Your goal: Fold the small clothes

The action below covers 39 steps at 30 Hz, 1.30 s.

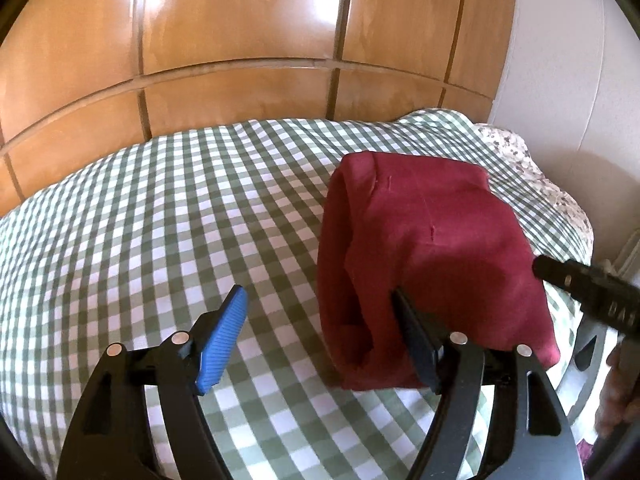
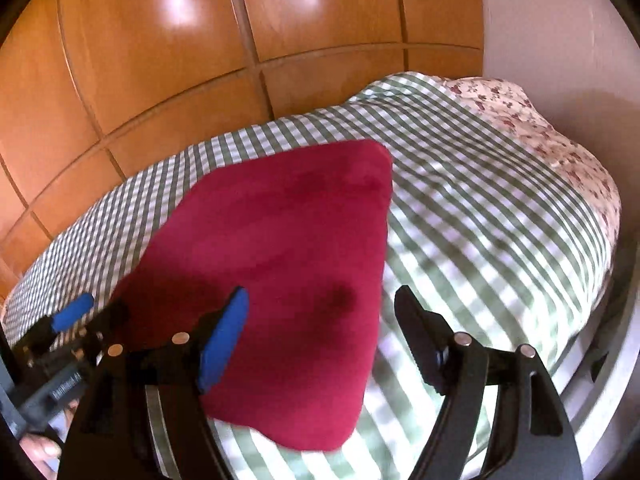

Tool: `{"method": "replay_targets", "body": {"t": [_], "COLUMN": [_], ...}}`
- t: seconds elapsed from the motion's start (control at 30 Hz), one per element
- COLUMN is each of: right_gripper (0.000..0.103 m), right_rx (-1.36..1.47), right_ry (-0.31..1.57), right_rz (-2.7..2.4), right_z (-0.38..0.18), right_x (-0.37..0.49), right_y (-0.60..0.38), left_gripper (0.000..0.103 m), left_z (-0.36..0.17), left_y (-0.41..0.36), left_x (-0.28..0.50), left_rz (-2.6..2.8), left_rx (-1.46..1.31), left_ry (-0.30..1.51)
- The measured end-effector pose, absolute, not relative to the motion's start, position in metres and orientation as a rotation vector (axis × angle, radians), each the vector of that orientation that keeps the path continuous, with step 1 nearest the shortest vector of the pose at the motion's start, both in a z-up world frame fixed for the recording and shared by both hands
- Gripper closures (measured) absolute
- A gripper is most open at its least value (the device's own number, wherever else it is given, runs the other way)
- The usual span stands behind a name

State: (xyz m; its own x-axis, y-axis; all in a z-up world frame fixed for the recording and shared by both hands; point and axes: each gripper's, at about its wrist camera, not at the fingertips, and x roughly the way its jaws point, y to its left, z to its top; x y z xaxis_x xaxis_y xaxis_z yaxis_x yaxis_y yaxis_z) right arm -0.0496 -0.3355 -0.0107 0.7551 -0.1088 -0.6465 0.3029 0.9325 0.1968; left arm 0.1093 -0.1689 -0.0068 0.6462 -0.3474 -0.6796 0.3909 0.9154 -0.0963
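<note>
Left gripper jaws wide apart, folded red cloth on the checked bed touching its right jaw, right gripper jaws wide too, cloth under its left jaw, flowery pillow far right

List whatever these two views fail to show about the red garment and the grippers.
- Red garment: its type is unreadable; in the left wrist view the folds hide its inner layers, and the left hand-held gripper covers its near edge.
- Right wrist view: motion blur smears the garment's surface and the checked bedspread.
- Right hand-held gripper: the left view shows only its tip, cut by the right edge.
</note>
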Motion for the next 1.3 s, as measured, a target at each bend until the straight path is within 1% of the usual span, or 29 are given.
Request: {"method": "replay_targets", "body": {"t": [0.3,0.37,0.43,0.53,0.6,0.7,0.77,1.0,1.07,1.3], "right_gripper": [0.028,0.027,0.025,0.022,0.014,0.007,0.003,0.002,0.002,0.002], "right_rx": [0.292,0.281,0.27,0.261,0.248,0.222,0.214,0.228,0.225,0.201], "right_ry": [0.722,0.726,0.72,0.696,0.682,0.652,0.631,0.577,0.57,0.562], "right_rz": [-0.23,-0.243,-0.261,-0.294,-0.314,-0.343,-0.365,-0.429,-0.437,-0.434], "right_z": [-0.026,-0.027,-0.026,-0.022,-0.019,-0.014,-0.011,-0.002,-0.001,0.002], "right_x": [-0.058,-0.06,-0.063,-0.071,-0.074,-0.082,-0.086,-0.097,-0.099,-0.103], "right_y": [-0.308,-0.303,-0.301,-0.295,-0.291,-0.281,-0.277,-0.269,-0.267,-0.257], "left_gripper": [0.03,0.027,0.026,0.026,0.026,0.026,0.021,0.021,0.014,0.014], "left_z": [0.004,0.007,0.01,0.015,0.018,0.02,0.021,0.026,0.028,0.029], "left_y": [-0.159,-0.156,-0.153,-0.147,-0.144,-0.139,-0.134,-0.116,-0.112,-0.109], "left_x": [0.085,0.082,0.077,0.071,0.066,0.062,0.058,0.048,0.045,0.04], "left_rz": [-0.408,-0.406,-0.4,-0.395,-0.388,-0.373,-0.359,-0.302,-0.284,-0.251], "left_rx": [0.055,0.048,0.04,0.025,0.018,0.011,0.003,-0.014,-0.013,0.001], "left_ry": [0.736,0.731,0.72,0.711,0.704,0.697,0.694,0.671,0.661,0.642]}}
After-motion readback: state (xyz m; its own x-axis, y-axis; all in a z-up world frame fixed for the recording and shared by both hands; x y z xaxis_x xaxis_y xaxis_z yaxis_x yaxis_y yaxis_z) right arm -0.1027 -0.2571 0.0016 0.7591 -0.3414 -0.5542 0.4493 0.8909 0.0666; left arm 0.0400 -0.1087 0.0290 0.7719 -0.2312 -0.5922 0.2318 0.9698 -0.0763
